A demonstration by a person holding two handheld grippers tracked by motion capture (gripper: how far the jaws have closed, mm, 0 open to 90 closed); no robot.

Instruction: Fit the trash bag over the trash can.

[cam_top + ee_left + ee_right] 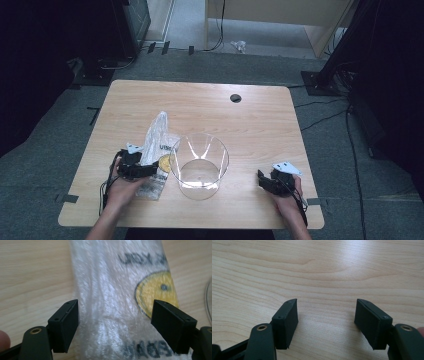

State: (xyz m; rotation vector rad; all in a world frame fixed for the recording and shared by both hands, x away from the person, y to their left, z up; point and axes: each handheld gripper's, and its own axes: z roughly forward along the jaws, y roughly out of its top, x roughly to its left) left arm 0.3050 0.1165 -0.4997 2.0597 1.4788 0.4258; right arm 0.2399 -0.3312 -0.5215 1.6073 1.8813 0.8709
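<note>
A clear plastic bag [156,145] with dark print and a yellow round face lies on the wooden table [250,120], left of centre. My left gripper [141,170] is over the bag's near part, open, its jaws standing on either side of the crinkled bag [112,305] without pinching it. A clear plastic bowl [199,165] stands just right of the bag. My right gripper [265,181] rests near the front right of the table, open, with bare wood [327,285] between its jaws.
A small dark cable hole [235,98] sits in the table's far side. Dark stands and cables [325,75] surround the table on the grey floor. A finger [4,340] shows at the lower left of the left gripper view.
</note>
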